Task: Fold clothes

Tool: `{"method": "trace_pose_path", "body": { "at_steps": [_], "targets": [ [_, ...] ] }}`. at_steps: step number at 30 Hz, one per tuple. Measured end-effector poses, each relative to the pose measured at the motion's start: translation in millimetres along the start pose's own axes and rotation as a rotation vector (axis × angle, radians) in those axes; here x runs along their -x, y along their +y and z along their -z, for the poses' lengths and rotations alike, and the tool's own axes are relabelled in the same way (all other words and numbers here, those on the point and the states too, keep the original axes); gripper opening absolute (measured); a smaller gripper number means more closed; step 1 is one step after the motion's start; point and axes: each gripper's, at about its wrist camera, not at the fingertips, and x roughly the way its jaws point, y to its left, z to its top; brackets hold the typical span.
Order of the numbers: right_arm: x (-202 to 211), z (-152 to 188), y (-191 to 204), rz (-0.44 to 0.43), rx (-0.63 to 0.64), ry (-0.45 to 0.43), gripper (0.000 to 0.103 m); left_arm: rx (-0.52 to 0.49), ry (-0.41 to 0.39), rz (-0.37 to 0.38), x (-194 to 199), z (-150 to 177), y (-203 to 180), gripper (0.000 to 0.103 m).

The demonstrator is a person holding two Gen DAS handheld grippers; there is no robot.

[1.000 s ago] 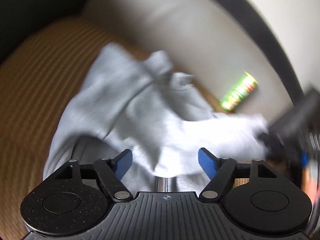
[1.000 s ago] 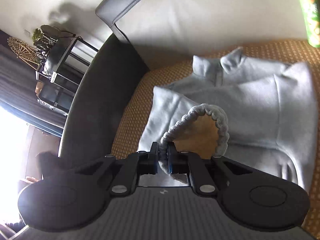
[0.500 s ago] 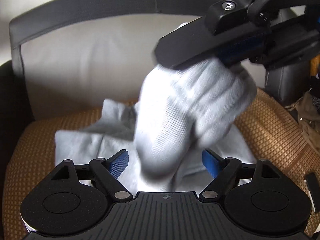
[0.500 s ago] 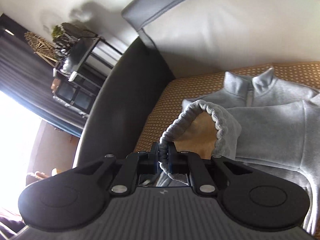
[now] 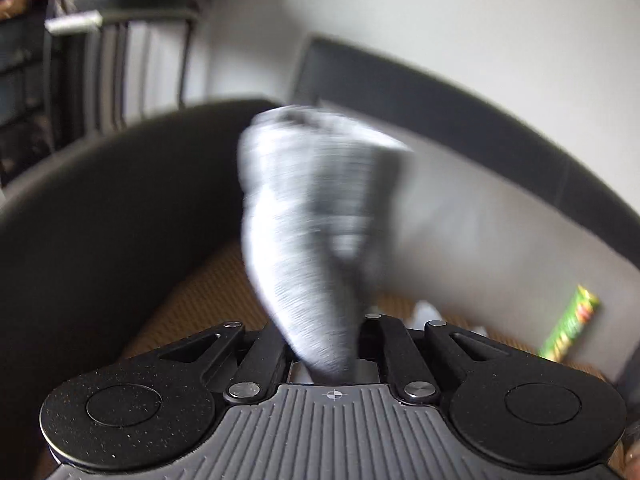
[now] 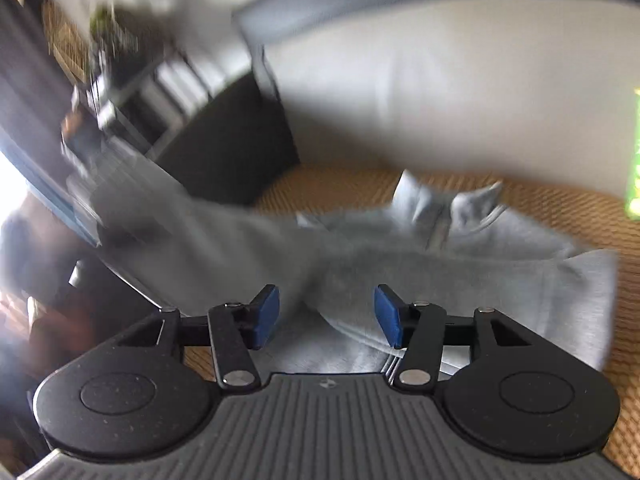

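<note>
So this looks like the sleeve step of the fold. The left gripper (image 5: 326, 354) is clamped down on a ribbed grey cuff (image 5: 308, 240), which sticks up in front of its camera, all smeared with motion blur. The right gripper (image 6: 326, 316) has its blue pads wide apart and nothing between them; it's just hanging over the body of the garment.

The thing being folded is a light grey sweatshirt (image 6: 500, 264) with a stand-up collar and what I think is a short zip at the neck (the frame is blurry, so don't hold me to that). It's lying on the woven orange-brown seat mat (image 6: 552, 200) of a sofa (image 6: 440, 80), collar toward the pale back cushion. One sleeve (image 6: 208, 232) is pulled out from the body toward the dark armrest side, stretched and off the seat, and my guess is that's the one the left gripper has by the cuff. The right half of the body looks fairly flat, with a straight edge on the far right, so maybe that side is already folded in. The middle is still rumpled.

Next move, if you ask me: carry that cuff across and lay the sleeve flat over the chest, then let go. The free right gripper could pin the shoulder or smooth the bunched bit so the body doesn't drag along with it. The fabric looks soft and floppy, so a fast swing will probably wrinkle it.

There's also a green snack tube (image 5: 570, 330) on the seat by the back cushion, well apart from the sweatshirt.
</note>
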Motion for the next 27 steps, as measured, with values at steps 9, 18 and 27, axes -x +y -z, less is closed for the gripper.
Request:
{"method": "trace_pose_path", "body": {
  "at_steps": [9,18,27],
  "targets": [
    [-207,0,33,0.158,0.148,0.169,0.063,-0.004,-0.024,-0.014,-8,-26,40,0.003],
    [-156,-22,4,0.244,0.071,0.091,0.027,-0.012,-0.015,0.061,-8,-35,31,0.006],
    [75,38,-138,0.61,-0.12,0.002,0.027,-0.054,-0.014,0.096,-10,-37,-17,0.01]
  ]
}}
